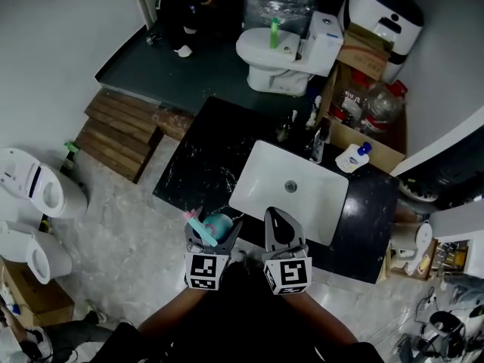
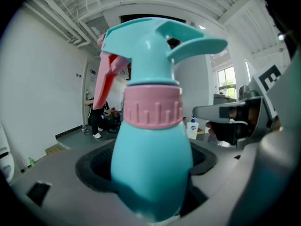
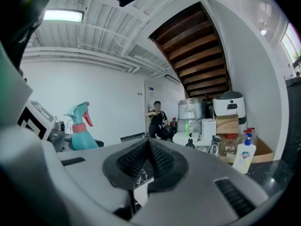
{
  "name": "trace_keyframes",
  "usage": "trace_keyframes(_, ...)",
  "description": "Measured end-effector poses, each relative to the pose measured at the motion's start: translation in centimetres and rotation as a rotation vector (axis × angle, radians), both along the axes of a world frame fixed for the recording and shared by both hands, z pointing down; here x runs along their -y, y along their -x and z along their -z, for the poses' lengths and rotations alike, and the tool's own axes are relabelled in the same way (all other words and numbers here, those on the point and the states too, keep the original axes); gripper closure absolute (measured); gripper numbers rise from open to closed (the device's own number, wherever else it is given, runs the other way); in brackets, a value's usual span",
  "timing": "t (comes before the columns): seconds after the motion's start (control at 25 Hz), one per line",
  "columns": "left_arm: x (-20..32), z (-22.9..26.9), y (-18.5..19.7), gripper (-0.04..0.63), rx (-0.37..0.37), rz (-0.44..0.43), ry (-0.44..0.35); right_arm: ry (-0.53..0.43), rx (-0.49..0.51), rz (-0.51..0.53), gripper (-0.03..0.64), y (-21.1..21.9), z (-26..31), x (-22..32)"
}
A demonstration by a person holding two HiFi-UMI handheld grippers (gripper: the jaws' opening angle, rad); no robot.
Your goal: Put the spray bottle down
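Clamping the spray bottle [image 2: 150, 164] (upright) is the left hand-held gripper [image 1: 215, 230].

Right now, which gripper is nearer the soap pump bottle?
Right. The right gripper is at the front edge of the sink, diagonally across from the soap pump bottle; the left gripper, shut on the spray bottle, sits farther left.

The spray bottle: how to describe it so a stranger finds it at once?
Find the black counter with the white sink. At its near edge, left of the sink, the left tool grips the spray bottle. Only it is teal with a pink collar; the pump bottle is white.
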State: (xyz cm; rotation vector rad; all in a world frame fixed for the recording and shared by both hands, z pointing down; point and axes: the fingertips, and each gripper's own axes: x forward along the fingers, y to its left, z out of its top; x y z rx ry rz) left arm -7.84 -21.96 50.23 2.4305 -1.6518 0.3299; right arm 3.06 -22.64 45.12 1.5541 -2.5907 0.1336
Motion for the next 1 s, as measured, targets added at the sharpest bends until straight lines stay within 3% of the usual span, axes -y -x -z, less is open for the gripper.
trace_keyframes(0.2,1.1,-2.2,1.5,0.178,0.109,0.011,0.01,-0.015,-0.012,0.041,0.601,0.7,0.3,1.2)
trace_keyframes(0.48,2.8,-4.6,3.6,0.178,0.057,0.048,0.032,-0.003,-0.013,0.05,0.601,1.0,-0.8,1.2)
trace_keyframes(0.72,4.0,-8.9,3.7,0.178,0.12,-0.041,0.079,0.005,0.005,0.009,0.601,1.5,-1.7,1.5)
trace_keyframes(0.84,4.8,-11.0,4.0,0.178,0.122,-0.05,0.127,0.016,0.008,0.0,0.601,1.8,-2.2,1.4)
trace_keyframes(1.0,5.7,-12.2,3.7,0.178,0.113,-0.087,0.128,0.028,-0.003,-0.023,0.601,1.5,-2.5,1.4)
